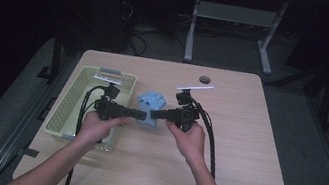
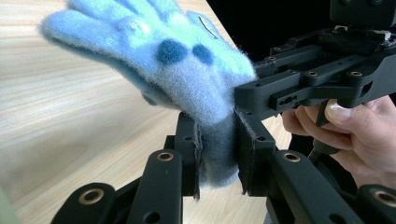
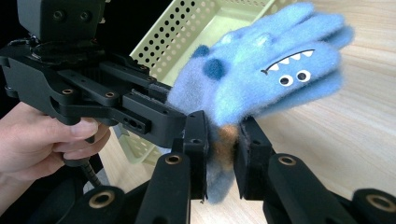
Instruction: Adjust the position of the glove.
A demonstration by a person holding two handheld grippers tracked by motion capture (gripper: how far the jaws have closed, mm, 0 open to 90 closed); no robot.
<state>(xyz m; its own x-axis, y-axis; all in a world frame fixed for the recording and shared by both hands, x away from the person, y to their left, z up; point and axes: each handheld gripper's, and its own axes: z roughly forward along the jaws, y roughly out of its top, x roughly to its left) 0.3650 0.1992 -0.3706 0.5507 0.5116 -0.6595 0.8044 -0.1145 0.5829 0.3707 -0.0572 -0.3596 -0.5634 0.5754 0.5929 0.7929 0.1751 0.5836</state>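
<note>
Clearly both claws are clamped on one thing: the left claw [image 2: 218,154] pinches the cuff of a fuzzy blue glove [image 1: 150,110], and the right claw [image 3: 223,154] bites the same cuff from the opposite side. The glove hangs between them above the bench [image 1: 244,151], just beside the pale green basket [image 1: 66,106] at the person's left.

Judging from this, the step in hand is carrying the glove toward the basket, or stretching its cuff. Either way, the two hands should travel together, so the soft knit is neither pulled out of one grip nor dragged across the wood. Keep the fingers of the glove clear of the basket's rim before lowering.

From above, the glove is small and half covered by the claws. How deep each pad sits in the fabric is hard to judge. The basket's inside is partly behind the left hand [image 1: 99,124], and an orange patch on the cuff shows in the right gripper view without explaining itself.
</note>
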